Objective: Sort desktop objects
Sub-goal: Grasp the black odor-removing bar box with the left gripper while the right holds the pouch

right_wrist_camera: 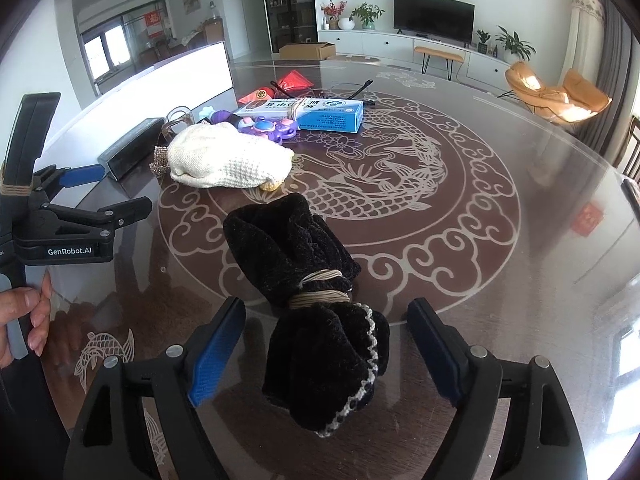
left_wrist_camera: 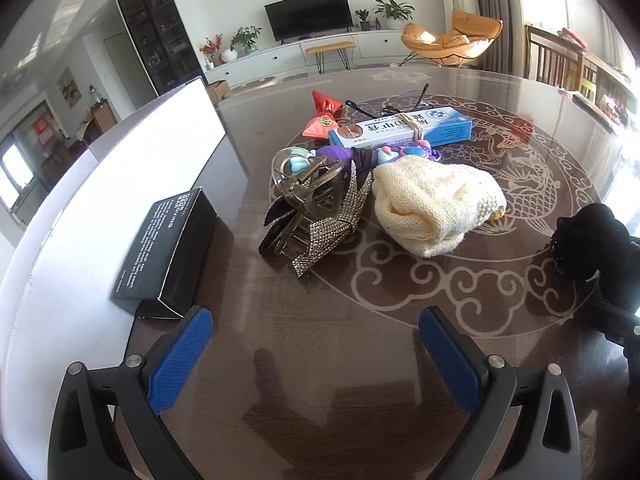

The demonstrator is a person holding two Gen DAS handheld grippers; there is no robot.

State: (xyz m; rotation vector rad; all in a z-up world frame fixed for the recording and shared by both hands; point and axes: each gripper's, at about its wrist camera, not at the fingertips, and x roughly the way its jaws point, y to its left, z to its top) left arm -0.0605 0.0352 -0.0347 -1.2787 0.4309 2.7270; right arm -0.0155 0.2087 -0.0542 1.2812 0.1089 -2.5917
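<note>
A black velvet bundle [right_wrist_camera: 320, 344] tied with twine lies on the glass table [right_wrist_camera: 500, 272]. My right gripper [right_wrist_camera: 326, 348] is open, and the bundle's near end lies between its blue pads without touching them. The same bundle [left_wrist_camera: 588, 236] shows at the right edge of the left wrist view. My left gripper [left_wrist_camera: 316, 328] hangs open over bare table with nothing between its fingers; it appears again [right_wrist_camera: 116, 190] at the left of the right wrist view, held by a hand. Ahead lie a cream knitted cloth [left_wrist_camera: 436, 208], a rhinestone hair claw [left_wrist_camera: 316, 216] and a blue-white box [left_wrist_camera: 400, 128].
A black carton [left_wrist_camera: 168, 248] rests against a white panel [left_wrist_camera: 120, 184] on the left. Behind the cloth sit a purple toy [left_wrist_camera: 400, 154], a red packet [left_wrist_camera: 324, 116] and glasses [left_wrist_camera: 384, 108]. Chairs stand beyond the table's far right edge.
</note>
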